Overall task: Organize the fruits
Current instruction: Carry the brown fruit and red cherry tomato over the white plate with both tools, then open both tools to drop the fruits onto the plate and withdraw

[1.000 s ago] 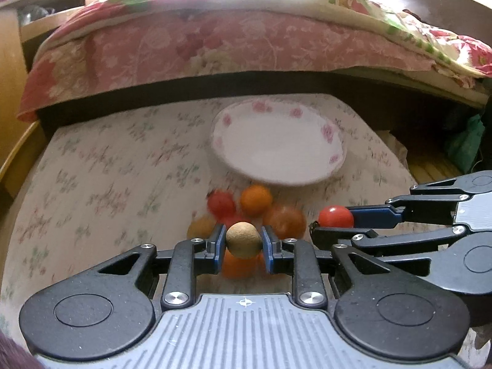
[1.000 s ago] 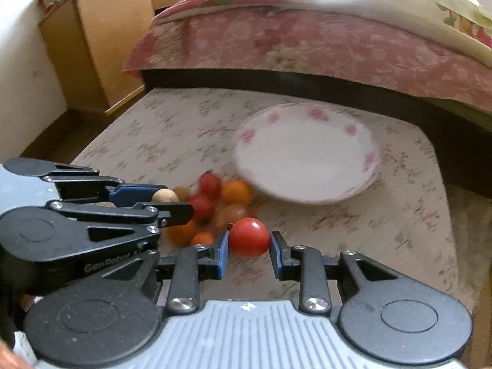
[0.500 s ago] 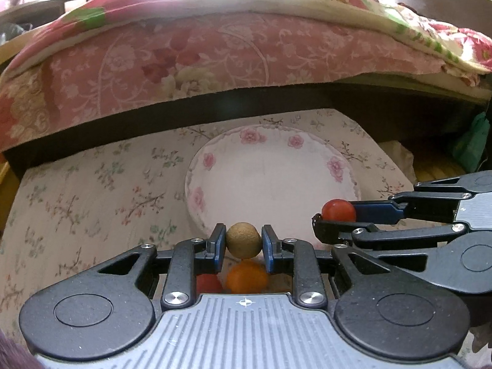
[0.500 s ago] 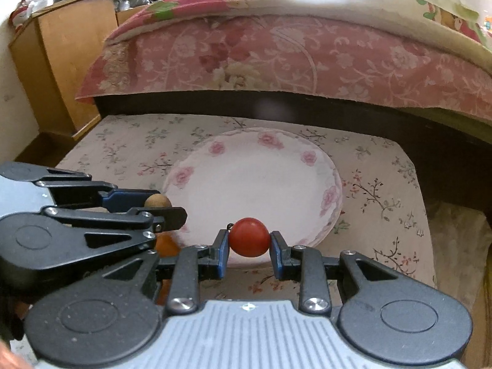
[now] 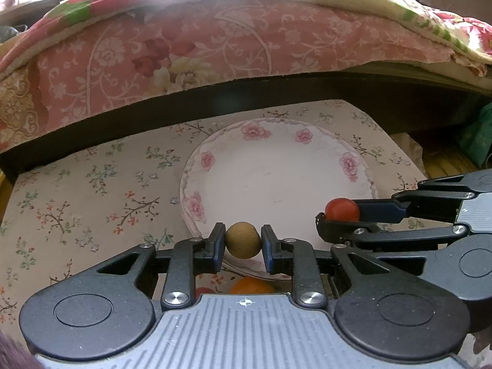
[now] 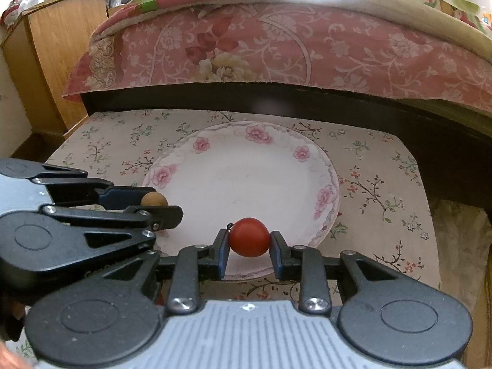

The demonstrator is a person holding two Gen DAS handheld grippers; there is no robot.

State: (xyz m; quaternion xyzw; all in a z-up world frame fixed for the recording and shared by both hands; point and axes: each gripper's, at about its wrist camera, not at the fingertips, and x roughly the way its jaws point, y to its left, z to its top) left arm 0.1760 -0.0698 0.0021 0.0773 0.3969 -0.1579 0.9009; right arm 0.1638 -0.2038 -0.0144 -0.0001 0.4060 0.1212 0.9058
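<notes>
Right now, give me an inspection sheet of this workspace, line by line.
Surface: low table under a floral cloth.
Job's things: white floral plate, nothing on it; orange fruit and a red one at its near edge, mostly hidden.
Clutter: nothing seen.
Grippers: left gripper shut on a tan round fruit; right gripper shut on a red tomato; both over the plate's near rim.
Cables: nothing seen.
Surroundings: bed with pink floral bedspread, wooden cabinet.

My plate (image 6: pixel 246 181) lies bare and open ahead; the bed frame (image 6: pixel 307 101) blocks beyond, the other tongs (image 6: pixel 160 206) crowd my left.
</notes>
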